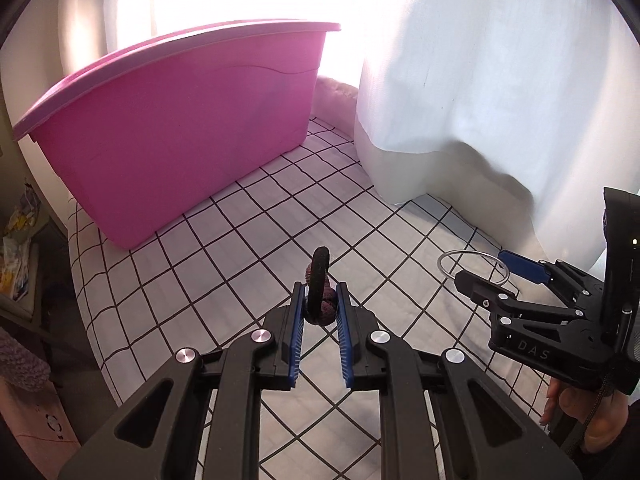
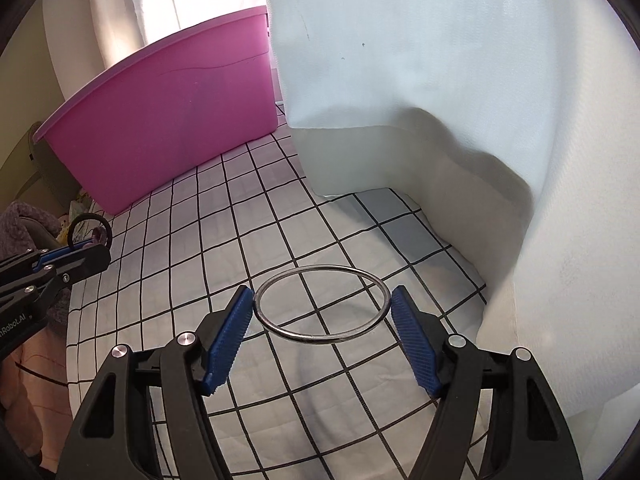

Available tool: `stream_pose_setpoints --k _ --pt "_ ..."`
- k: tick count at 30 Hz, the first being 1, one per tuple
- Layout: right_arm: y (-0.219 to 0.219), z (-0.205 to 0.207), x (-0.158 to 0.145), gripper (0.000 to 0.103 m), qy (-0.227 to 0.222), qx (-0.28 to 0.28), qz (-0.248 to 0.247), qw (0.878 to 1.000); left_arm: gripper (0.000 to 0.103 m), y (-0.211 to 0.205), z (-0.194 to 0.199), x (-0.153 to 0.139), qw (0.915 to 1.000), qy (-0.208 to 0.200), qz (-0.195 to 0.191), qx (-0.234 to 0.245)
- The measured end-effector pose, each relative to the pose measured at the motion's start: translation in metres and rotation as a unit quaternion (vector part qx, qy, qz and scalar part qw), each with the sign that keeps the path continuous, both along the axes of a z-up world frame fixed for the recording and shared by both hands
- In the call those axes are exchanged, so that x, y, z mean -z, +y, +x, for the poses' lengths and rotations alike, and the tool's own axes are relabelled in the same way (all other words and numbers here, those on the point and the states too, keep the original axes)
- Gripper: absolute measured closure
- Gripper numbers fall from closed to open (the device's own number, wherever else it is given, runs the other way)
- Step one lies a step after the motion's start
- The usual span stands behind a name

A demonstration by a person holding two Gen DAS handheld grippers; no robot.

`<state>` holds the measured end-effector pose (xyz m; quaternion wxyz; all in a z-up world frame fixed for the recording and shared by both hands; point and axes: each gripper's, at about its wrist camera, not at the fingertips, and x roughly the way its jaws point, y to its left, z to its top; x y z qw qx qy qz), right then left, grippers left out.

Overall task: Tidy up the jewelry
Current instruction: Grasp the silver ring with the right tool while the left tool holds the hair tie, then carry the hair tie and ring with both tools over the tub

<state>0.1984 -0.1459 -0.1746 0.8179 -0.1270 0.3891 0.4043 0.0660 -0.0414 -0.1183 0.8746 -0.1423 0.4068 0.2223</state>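
Note:
My left gripper is shut on a black band and a purple braided bracelet, both pinched upright between its blue pads above the sheet. The right wrist view shows this gripper at the left edge with the black band sticking up from it. My right gripper holds a thin silver bangle flat across its width, a pad pressing on each side. From the left wrist view, the right gripper and its bangle are at the right, held by a hand.
A large pink plastic bin stands on the white sheet with black grid lines, at the back left. A white curtain hangs down onto the sheet at the right. The sheet's edge drops off at the left, with clutter beyond it.

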Motion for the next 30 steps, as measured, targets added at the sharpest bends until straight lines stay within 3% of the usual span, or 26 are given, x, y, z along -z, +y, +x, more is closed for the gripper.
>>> stream_pose_setpoints --k 12,19,30 --pt "0.003 -0.029 -0.05 0.035 -0.031 -0.005 0.0 1.0 0.085 0.011 -0.023 -0.059 0.9989 -0.04 0.02 0.012" --pt "0.016 -0.045 -0.089 0.035 -0.059 0.009 -0.001 0.998 0.085 0.025 -0.024 -0.096 0.9963 -0.064 0.018 0.055" --pt "0.078 -0.07 -0.173 0.035 -0.116 0.032 0.017 0.993 0.085 0.102 -0.017 -0.159 0.9891 -0.106 0.009 0.101"
